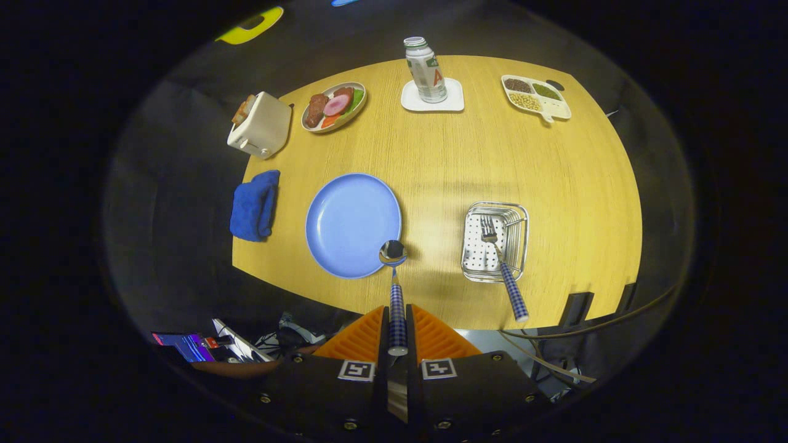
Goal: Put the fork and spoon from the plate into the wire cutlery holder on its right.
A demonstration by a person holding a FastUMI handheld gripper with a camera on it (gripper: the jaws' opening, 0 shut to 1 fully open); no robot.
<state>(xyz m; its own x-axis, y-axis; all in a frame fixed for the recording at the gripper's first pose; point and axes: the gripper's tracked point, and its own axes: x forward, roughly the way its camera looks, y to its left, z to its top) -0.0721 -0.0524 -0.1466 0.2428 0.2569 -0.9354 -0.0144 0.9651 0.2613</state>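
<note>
Wooden table [554, 178], tongs [397, 337] gripping spoon [394, 277]

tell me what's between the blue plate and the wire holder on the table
In the gripper view, bare tabletop separates the plate from the holder; the spoon, clamped in the gripper, hangs above the plate's near rim.

gripper view | rides on tool [397, 335] | high above table [492, 160] | looks steeply down along fingers
</note>
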